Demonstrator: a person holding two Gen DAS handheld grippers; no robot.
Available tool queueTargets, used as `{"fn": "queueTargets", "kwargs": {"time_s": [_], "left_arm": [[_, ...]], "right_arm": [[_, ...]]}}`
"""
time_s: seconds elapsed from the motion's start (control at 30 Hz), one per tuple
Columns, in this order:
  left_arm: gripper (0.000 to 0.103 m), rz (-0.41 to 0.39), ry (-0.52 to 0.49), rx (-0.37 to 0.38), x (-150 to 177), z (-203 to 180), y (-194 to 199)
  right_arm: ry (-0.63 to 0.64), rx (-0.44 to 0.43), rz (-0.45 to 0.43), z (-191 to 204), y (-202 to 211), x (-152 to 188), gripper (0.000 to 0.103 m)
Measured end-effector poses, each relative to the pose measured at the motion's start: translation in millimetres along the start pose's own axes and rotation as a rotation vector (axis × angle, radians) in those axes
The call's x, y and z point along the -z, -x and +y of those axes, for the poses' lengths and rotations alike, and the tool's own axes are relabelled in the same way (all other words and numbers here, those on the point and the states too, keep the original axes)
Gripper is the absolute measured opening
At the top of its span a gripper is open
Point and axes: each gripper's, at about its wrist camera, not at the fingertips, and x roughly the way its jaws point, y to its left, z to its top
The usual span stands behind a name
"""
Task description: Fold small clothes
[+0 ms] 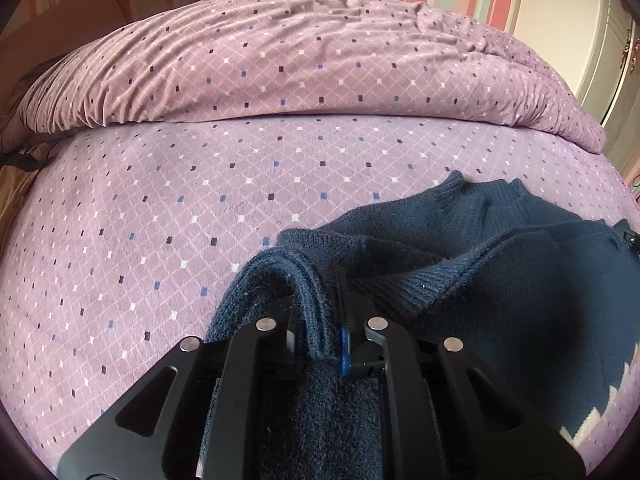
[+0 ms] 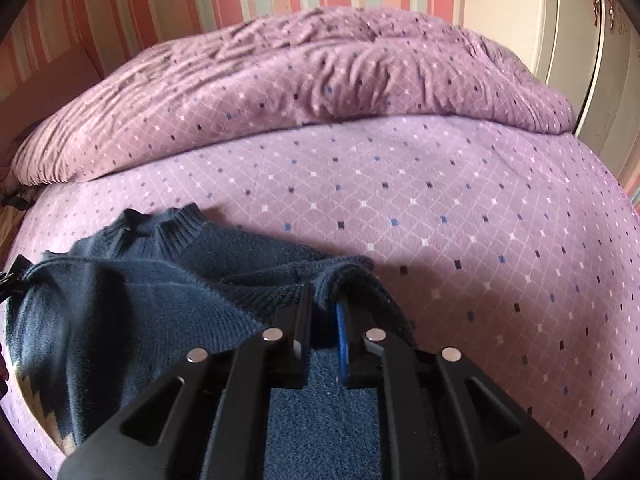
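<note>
Item: jumper (image 1: 460, 264). We held both tongs, left (image 1: 320, 344) and right (image 2: 324, 320), pinching its hem; best lowered evenly onto the bed (image 1: 160, 220) ahead.

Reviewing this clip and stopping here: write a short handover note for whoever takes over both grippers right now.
Left gripper: shut on a bunched edge of the navy sweater.
Right gripper: shut on another bunched edge of the same sweater.
Sweater lies partly doubled over on the purple bedspread, collar toward the rolled duvet.
Done: one fold seems under way.
Left: lay the edges down, release, smooth, finish folding.
</note>
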Motion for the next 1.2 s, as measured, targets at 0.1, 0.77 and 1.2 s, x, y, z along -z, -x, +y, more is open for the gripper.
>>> {"fn": "queueTargets", "kwargs": {"time_s": [0.1,0.77,1.2], "left_arm": [[0.026,-0.016,-0.003,0.012,0,-2,6],[0.087,-0.003,-0.108,0.227,-7,-39,2],[0.087,0.081,-0.080,0.204,-6,-42,-34]], "right_arm": [[0.027,-0.024,-0.032,6,10,-2,0.033],[0.106,-0.014,-0.159,14,63,19,0.068],[0.122,-0.024,-0.141,12,62,26,0.068]]}}
